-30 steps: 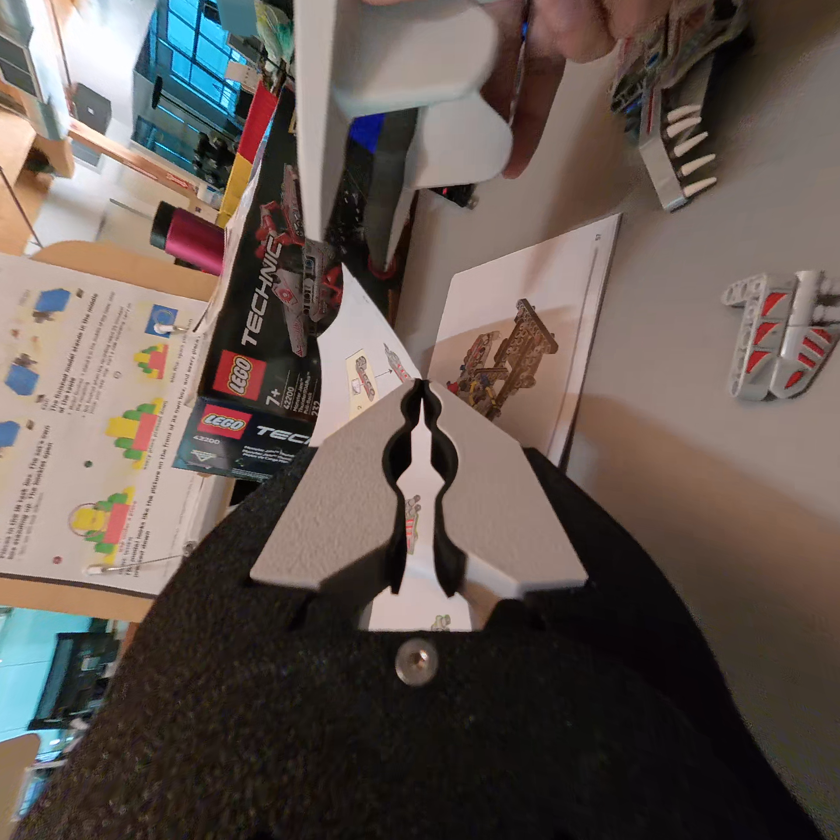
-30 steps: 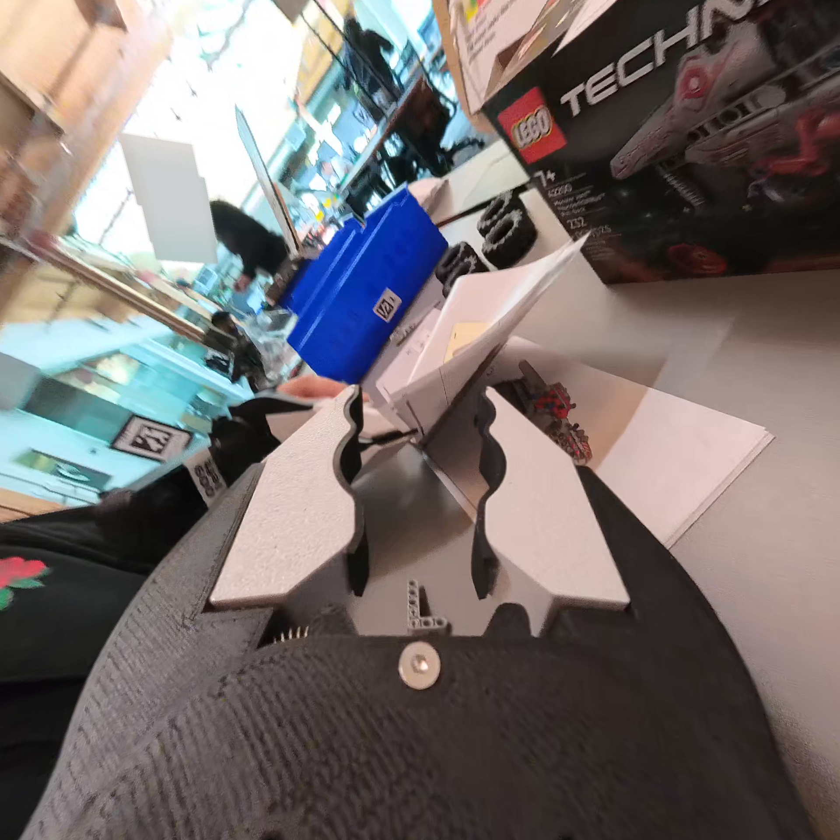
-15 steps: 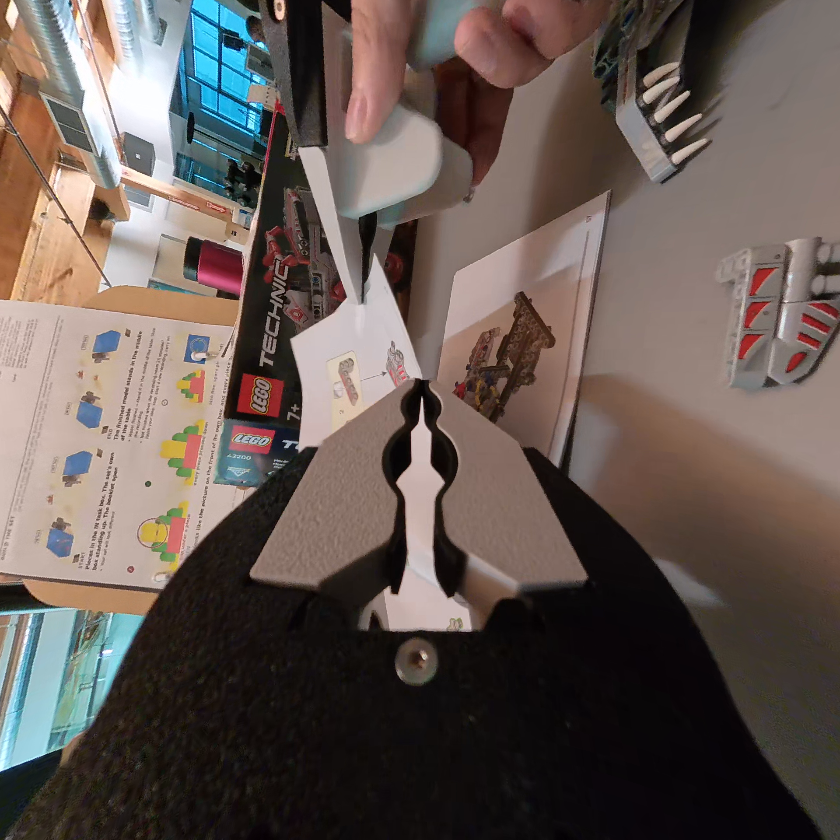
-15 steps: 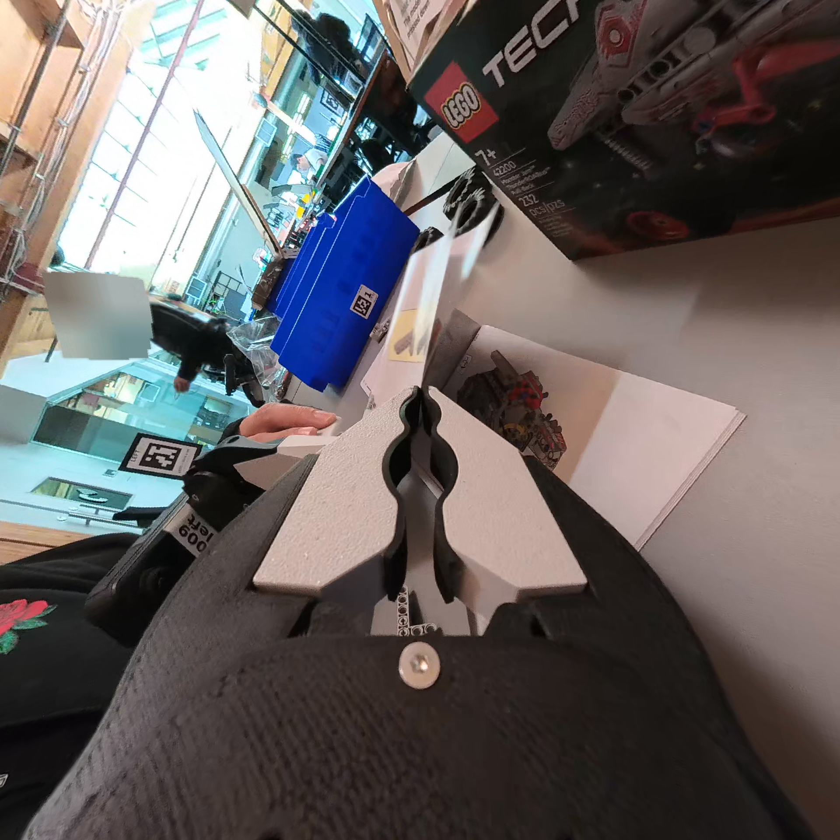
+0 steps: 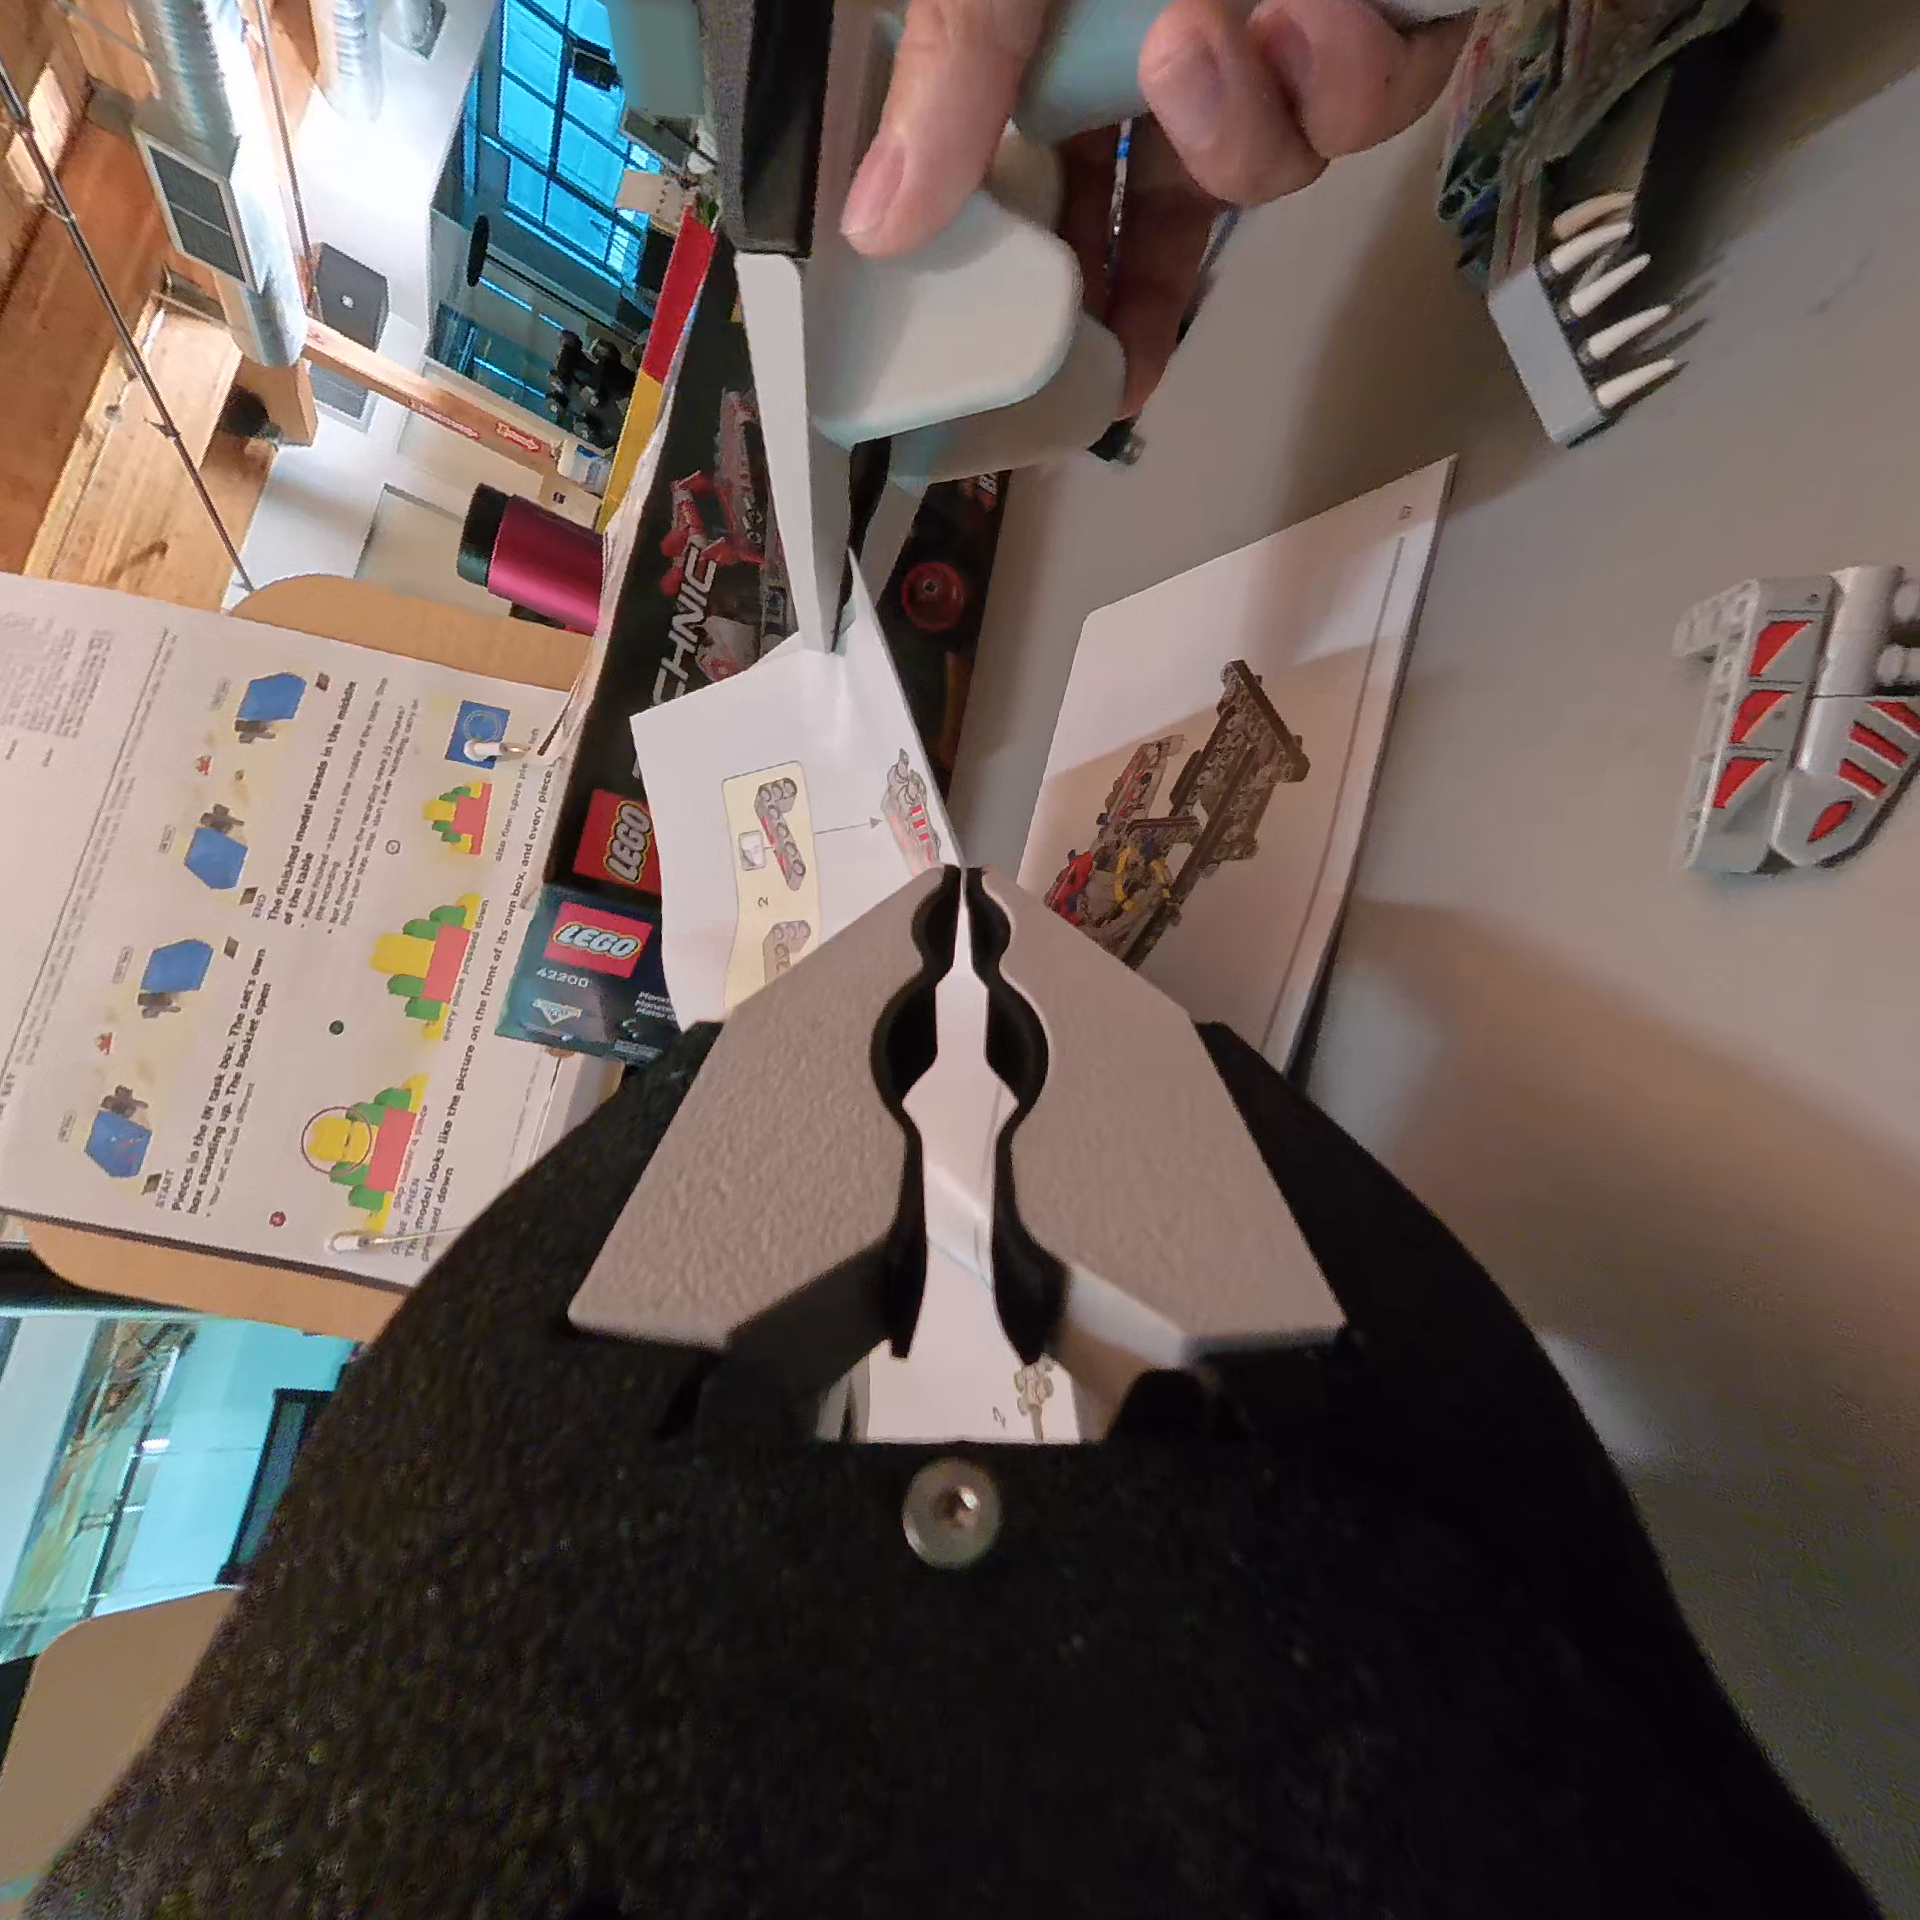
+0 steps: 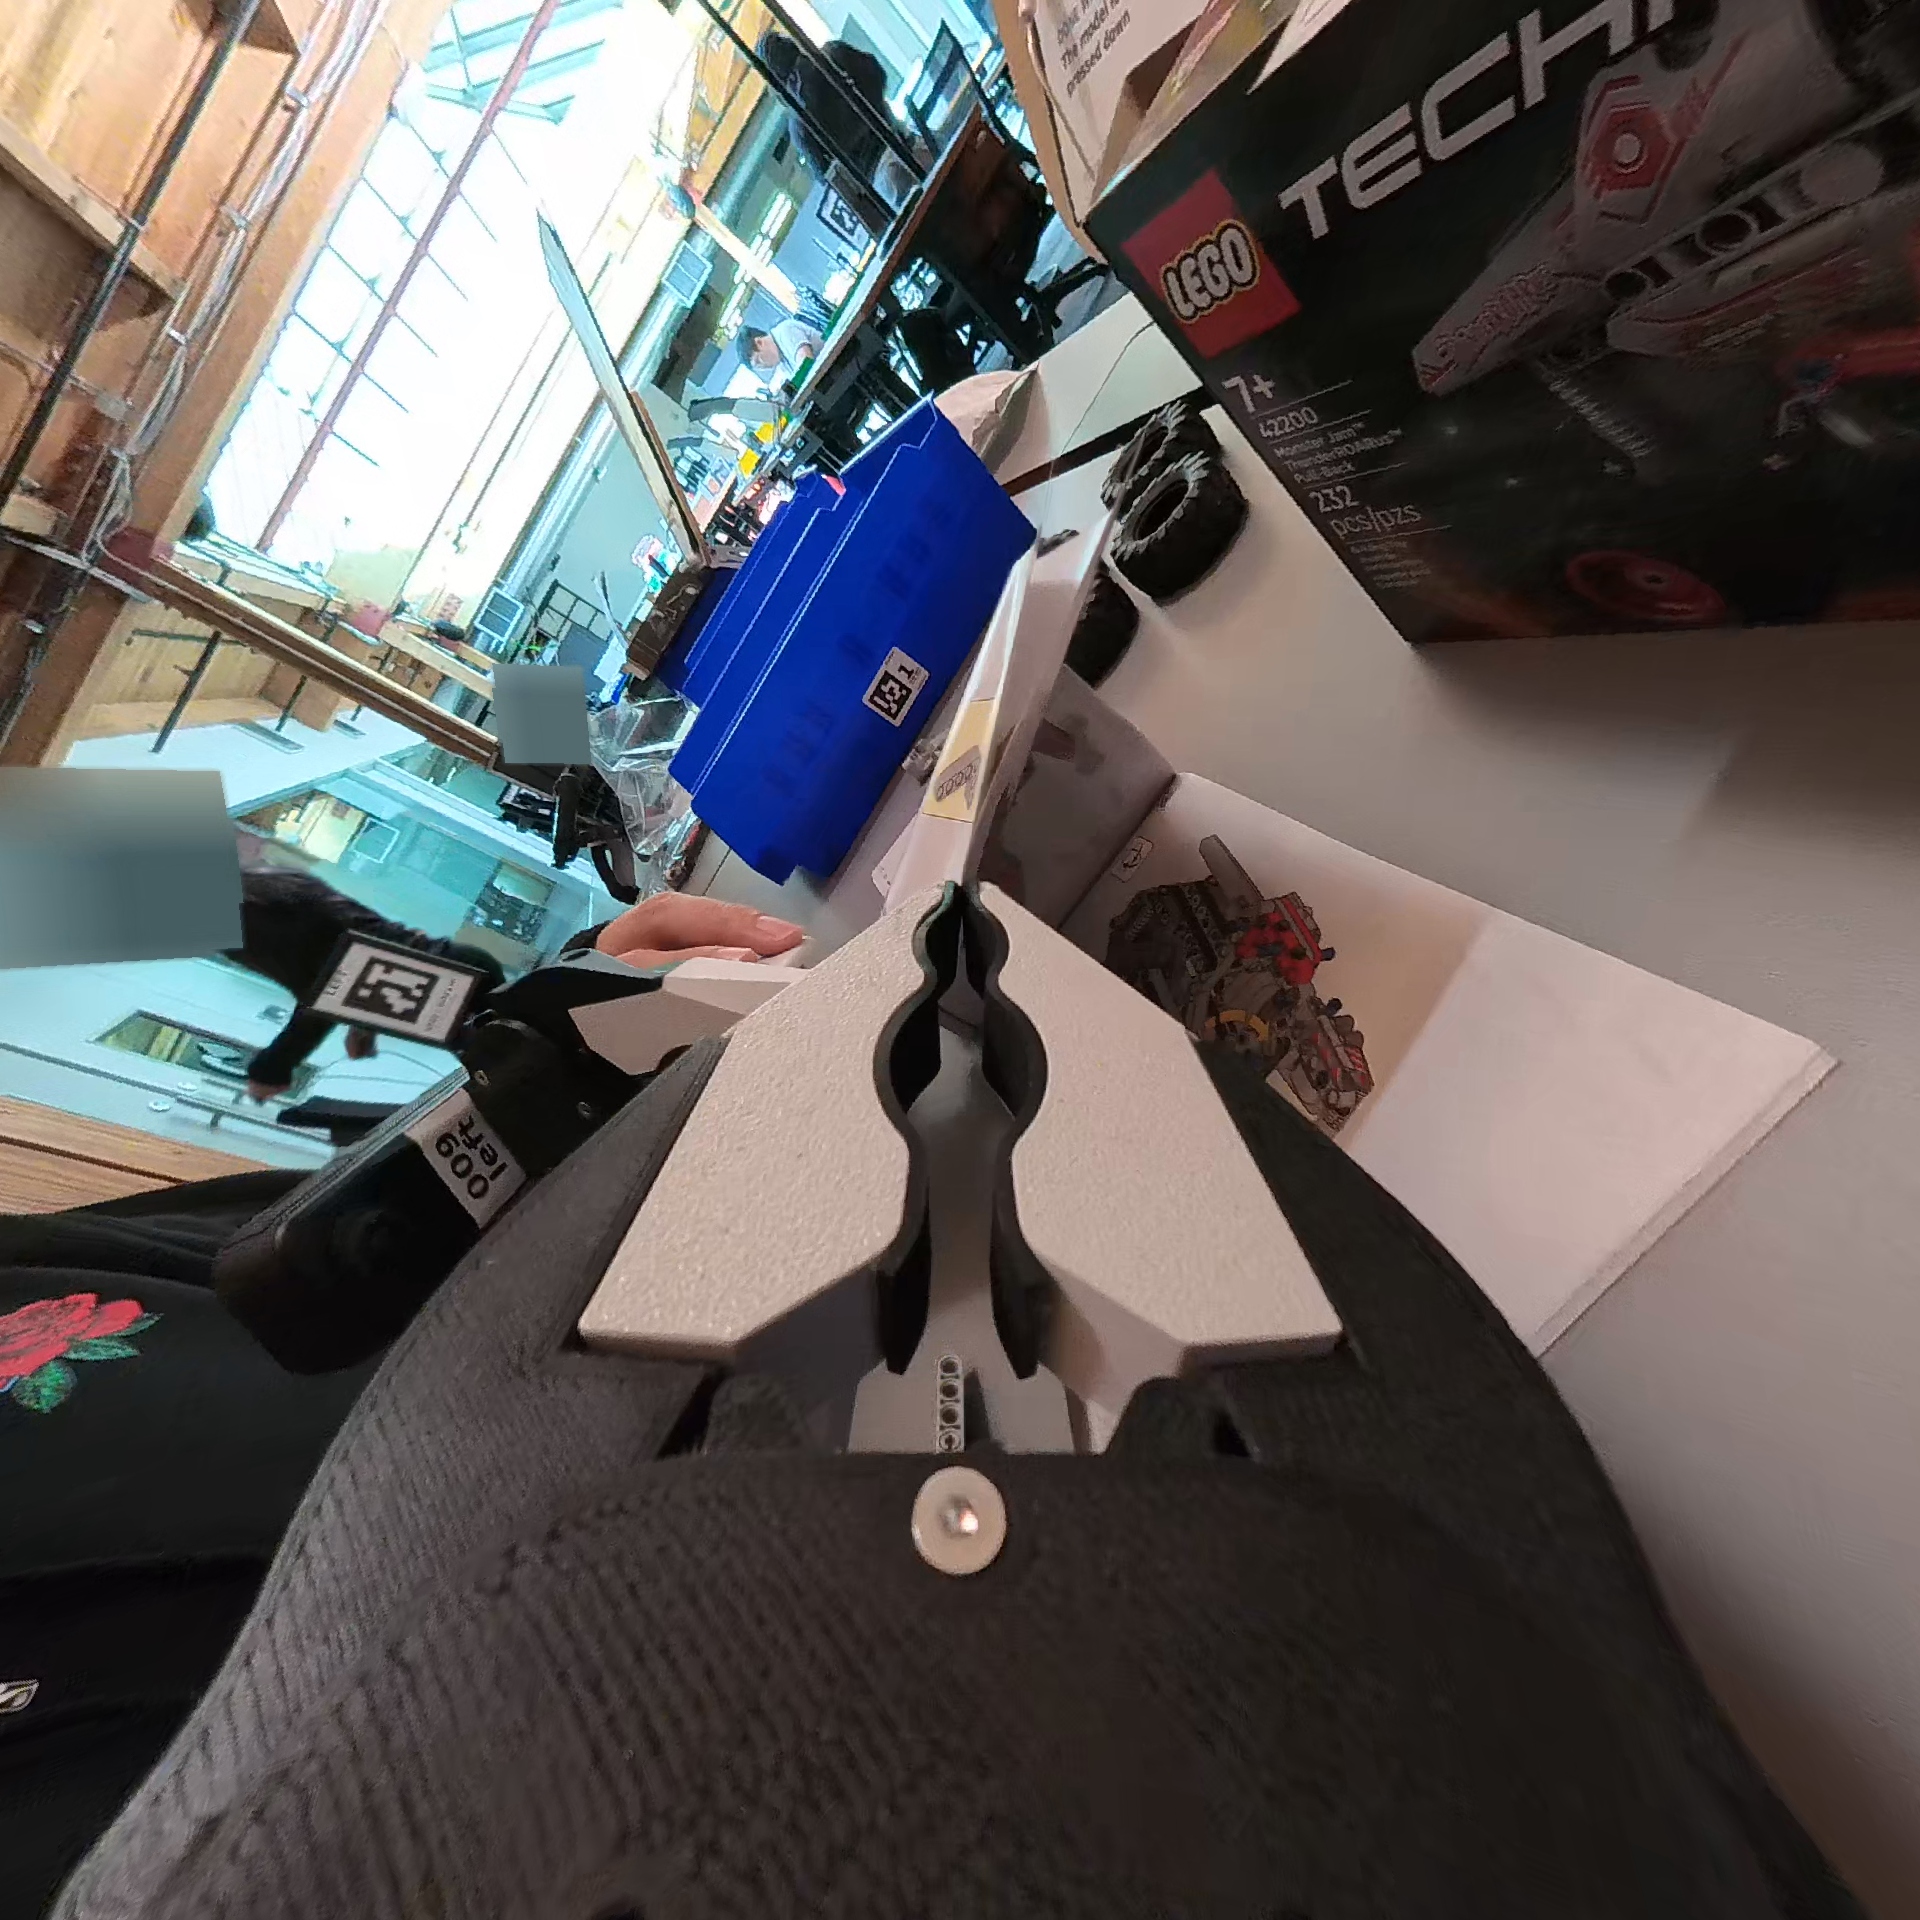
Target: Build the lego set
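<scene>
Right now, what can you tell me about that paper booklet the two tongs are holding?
The instruction booklet is thin white paper, lying open on the grey table. One flat page shows a printed picture of a half-built model. Another page is lifted up and curling. The left tongs pinch its near edge, and the right tongs pinch its far corner. Both are shut on it.

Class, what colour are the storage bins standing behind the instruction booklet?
The storage bins are solid blue, clearest in the right wrist view.
</scene>
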Demonstrator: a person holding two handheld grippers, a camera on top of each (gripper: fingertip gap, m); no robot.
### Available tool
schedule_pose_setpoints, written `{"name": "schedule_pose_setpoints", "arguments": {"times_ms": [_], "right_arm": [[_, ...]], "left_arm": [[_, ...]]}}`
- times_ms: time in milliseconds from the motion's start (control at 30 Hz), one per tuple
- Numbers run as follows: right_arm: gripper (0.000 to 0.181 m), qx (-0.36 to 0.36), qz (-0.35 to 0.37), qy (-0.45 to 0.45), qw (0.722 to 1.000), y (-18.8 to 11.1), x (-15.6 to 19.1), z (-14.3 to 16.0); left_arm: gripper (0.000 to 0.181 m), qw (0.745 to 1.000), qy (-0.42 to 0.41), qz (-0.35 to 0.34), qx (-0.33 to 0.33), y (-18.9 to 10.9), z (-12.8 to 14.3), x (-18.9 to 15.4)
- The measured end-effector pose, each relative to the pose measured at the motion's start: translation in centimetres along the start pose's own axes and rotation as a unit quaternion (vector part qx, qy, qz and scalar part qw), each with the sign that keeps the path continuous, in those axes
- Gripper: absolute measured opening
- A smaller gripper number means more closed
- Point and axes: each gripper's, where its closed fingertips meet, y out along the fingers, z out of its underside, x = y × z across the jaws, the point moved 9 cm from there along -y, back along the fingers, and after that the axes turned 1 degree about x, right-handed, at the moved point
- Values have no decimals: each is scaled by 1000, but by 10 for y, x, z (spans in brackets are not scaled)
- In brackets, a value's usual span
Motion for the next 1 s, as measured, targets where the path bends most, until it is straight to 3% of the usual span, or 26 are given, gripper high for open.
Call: {"name": "schedule_pose_setpoints", "arguments": {"times_ms": [1000], "right_arm": [[0,8,24,-101,995,2,14,-7]], "left_arm": [[0,988,-157,-6,6,-29,32,22]]}}
